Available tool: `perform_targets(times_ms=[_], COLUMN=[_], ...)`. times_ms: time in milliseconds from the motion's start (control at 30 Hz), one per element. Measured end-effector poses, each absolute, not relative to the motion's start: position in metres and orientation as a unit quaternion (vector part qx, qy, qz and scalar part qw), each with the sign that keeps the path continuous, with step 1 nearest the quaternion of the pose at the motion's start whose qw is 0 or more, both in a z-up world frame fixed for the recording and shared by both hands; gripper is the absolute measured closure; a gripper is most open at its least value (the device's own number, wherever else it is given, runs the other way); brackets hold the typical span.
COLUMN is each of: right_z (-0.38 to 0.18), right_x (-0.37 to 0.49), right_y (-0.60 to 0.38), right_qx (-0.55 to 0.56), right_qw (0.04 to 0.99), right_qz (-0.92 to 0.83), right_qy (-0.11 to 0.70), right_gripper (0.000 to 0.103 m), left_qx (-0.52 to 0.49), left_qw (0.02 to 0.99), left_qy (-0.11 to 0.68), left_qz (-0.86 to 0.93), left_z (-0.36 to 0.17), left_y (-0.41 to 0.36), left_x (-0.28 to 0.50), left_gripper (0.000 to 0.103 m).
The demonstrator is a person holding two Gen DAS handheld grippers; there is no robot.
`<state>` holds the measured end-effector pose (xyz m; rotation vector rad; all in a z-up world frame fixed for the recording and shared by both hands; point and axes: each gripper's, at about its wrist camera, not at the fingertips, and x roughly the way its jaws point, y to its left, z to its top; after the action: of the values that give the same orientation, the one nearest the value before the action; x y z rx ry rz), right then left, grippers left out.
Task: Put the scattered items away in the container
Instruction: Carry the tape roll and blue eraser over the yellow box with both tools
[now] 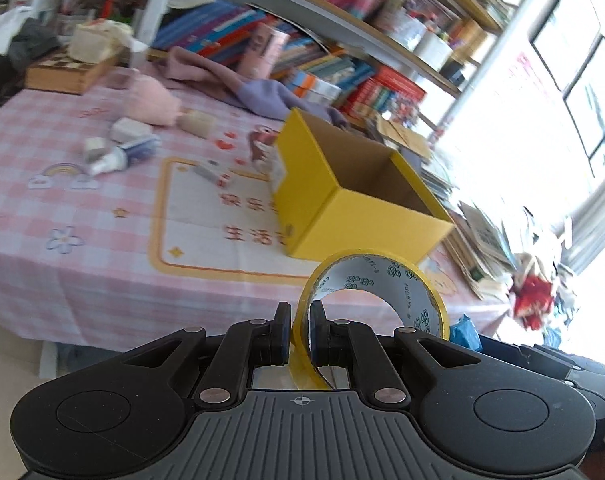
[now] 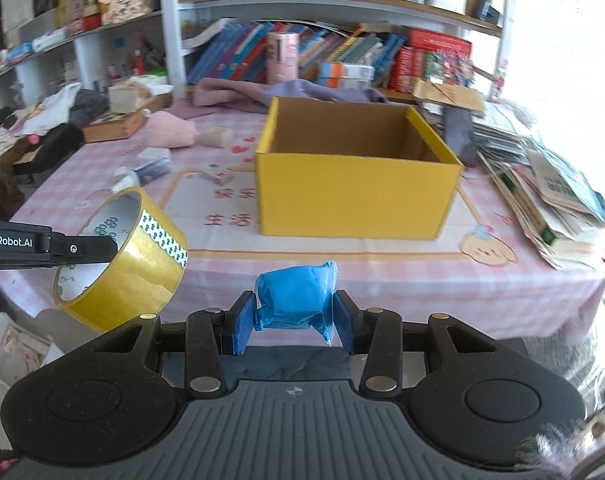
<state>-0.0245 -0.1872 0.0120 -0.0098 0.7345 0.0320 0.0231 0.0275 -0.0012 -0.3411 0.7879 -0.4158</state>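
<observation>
Between the left gripper (image 1: 300,334) fingers, 1 tape roll (image 1: 376,294) is pinched by its wall; the right gripper (image 2: 294,326) is clamped on 1 blue packet (image 2: 296,298). Ahead of both fingertips: 1 yellow box (image 2: 356,196), open-topped. Step judged: carry phase. Next: both loads to be brought over the box and released. Approx. 5 small items lie beyond, blurred.

You get harsh daylight blowing out the window (image 1: 574,92) on the right; left view motion-blurred, fisheye edges bent, right view sharper.
</observation>
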Motion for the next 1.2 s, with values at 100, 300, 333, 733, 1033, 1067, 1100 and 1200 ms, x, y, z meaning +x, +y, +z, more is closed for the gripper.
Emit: perform_targets(times_ms=[100, 300, 333, 733, 1033, 1067, 1100, 1200], right_z=[0.011, 0.010, 0.010, 0.006, 0.019, 0.022, 0.025, 0.034], right_x=[-0.026, -0.023, -0.022, 0.006, 0.051, 0.057, 0.064, 0.085], right_y=[-0.197, -0.211, -0.213, -0.239, -0.263, -0.267, -0.271, -0.281], right_qx=[0.003, 0.009, 0.009, 0.022, 0.025, 0.022, 0.020, 0.011], right_qw=[0.932, 0.931, 0.931, 0.929, 0.941, 0.943, 0.945, 0.949], right_qz=[0.005, -0.004, -0.004, -0.017, -0.012, -0.010, -0.009, -0.001], right_qy=[0.364, 0.366, 0.366, 0.368, 0.338, 0.332, 0.328, 0.316], right_gripper=[0.063, 0.063, 0.063, 0.063, 0.064, 0.064, 0.064, 0.064], left_qx=[-0.156, -0.148, -0.147, -0.129, -0.108, -0.108, -0.108, -0.109], left_qw=[0.884, 0.881, 0.881, 0.881, 0.900, 0.901, 0.903, 0.905], left_qy=[0.386, 0.390, 0.390, 0.386, 0.342, 0.337, 0.334, 0.327], left_qz=[-0.214, -0.223, -0.224, -0.241, -0.250, -0.249, -0.248, -0.248], left_z=[-0.002, -0.001, -0.002, -0.001, 0.019, 0.021, 0.023, 0.028], left_y=[0.015, 0.000, -0.003, -0.031, -0.051, -0.054, -0.058, -0.070], left_x=[0.025, 0.032, 0.034, 0.064, 0.103, 0.108, 0.114, 0.131], left_gripper=[0.095, 0.095, 0.095, 0.095, 0.095, 0.095, 0.095, 0.095])
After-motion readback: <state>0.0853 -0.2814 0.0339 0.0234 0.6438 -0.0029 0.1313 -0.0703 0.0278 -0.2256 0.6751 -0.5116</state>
